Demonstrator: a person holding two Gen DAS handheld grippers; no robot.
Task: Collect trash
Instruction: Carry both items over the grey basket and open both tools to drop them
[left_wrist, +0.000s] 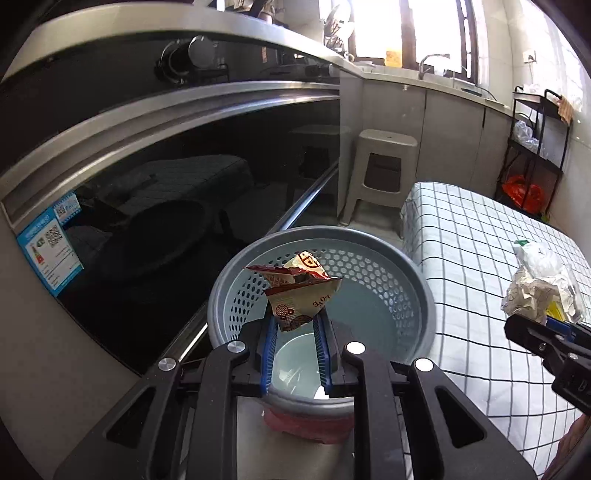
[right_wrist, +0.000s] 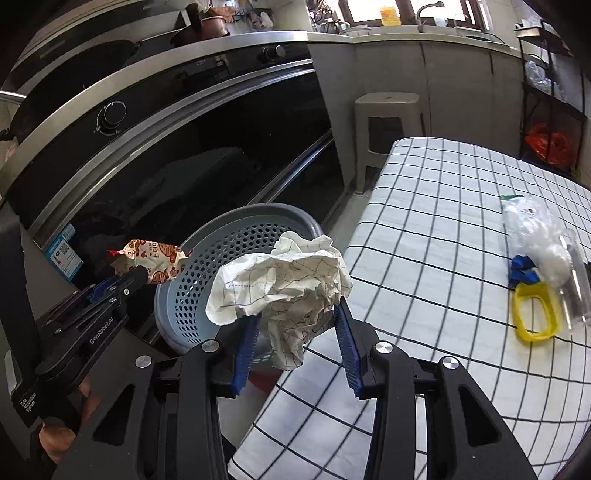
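While my left gripper (left_wrist: 295, 325) pinched the crumpled red-and-cream snack wrapper (left_wrist: 299, 291) over the grey perforated plastic basket (left_wrist: 388, 266) | right gripper (right_wrist: 295, 332) clamped the crumpled white gridded paper ball (right_wrist: 284, 288) beside the rim | I judged: centre each, then release.

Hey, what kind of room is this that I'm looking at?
Most likely a home kitchen: a black glass-fronted built-in oven with a round control knob, a metal sink tap by the bright window, and a small table under a white black-checked cloth.
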